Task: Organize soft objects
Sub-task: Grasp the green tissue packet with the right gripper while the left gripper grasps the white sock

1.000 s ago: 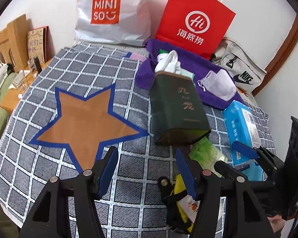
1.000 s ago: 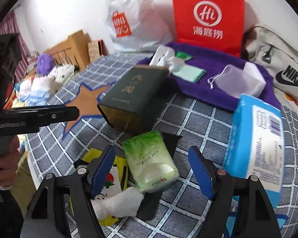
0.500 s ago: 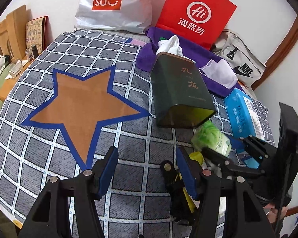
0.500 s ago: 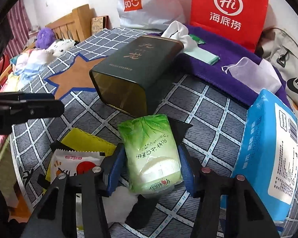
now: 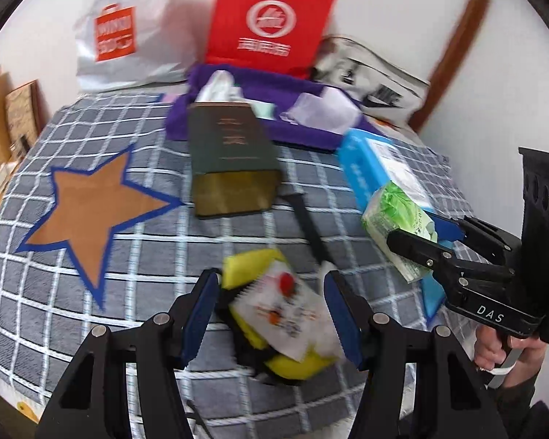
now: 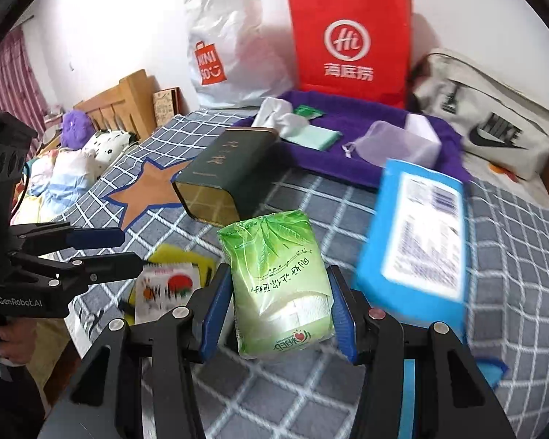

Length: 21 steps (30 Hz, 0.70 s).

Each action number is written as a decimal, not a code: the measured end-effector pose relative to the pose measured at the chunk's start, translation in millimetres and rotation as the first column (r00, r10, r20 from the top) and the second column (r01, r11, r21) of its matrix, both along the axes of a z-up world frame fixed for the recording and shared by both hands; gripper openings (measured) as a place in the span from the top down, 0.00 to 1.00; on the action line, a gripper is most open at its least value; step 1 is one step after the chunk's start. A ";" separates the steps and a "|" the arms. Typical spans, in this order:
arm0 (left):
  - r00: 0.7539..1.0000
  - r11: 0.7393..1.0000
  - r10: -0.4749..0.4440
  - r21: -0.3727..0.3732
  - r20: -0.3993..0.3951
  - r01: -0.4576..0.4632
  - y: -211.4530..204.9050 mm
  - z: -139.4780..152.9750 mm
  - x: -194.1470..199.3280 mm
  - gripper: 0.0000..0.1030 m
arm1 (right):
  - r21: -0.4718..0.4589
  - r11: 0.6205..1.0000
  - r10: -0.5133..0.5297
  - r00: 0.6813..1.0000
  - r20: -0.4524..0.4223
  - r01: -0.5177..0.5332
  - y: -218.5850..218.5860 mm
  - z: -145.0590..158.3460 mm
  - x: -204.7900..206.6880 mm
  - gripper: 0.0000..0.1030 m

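Note:
My right gripper [image 6: 278, 269] is shut on a green tissue pack [image 6: 274, 278] and holds it above the checked blanket [image 6: 512, 241]. The left wrist view shows the same pack [image 5: 399, 212] raised at the right in that gripper [image 5: 417, 230]. My left gripper [image 5: 271, 274] is open. It hangs over a white sachet [image 5: 278, 303] that lies on a yellow sponge [image 5: 249, 263], and its pads do not touch them. From the right wrist view, the left gripper [image 6: 131, 247] is beside the sachet [image 6: 164, 285].
A dark green tin [image 5: 230, 161] lies on its side mid-blanket, and a black strap [image 5: 311, 226] lies near it. A blue tissue pack [image 6: 417, 234] sits to the right. At the back are a purple towel [image 6: 366, 124] with small items, a red bag [image 6: 351, 40] and a white bag [image 6: 230, 47].
The right gripper closed on the green tissue pack and lifted it off the blanket. The left gripper moved right, from the star pattern to above the sachet and sponge.

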State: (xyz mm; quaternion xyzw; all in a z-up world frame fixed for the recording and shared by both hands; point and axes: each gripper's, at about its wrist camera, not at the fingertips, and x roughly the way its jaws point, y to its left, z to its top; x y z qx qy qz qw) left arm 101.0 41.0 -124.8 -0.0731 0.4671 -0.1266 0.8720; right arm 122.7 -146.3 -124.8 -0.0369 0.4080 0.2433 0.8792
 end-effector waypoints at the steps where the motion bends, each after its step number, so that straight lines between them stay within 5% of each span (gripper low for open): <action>1: 1.000 1.000 -0.009 0.003 0.002 0.009 -4.7 0.0 -1.5 0.44 | 0.000 1.000 -0.003 1.000 0.000 0.003 -5.5 0.1 -6.0 0.51; 12: 0.992 0.990 -0.124 0.075 -0.006 0.124 -46.3 -11.7 -12.9 0.46 | 0.004 0.996 -0.092 0.994 -0.060 0.093 -60.7 -29.0 -30.7 0.50; 21: 0.988 0.981 -0.136 0.131 -0.069 0.144 -56.0 -34.8 -4.4 0.80 | 0.022 0.994 -0.106 0.988 -0.115 0.109 -68.8 -54.8 -22.2 0.50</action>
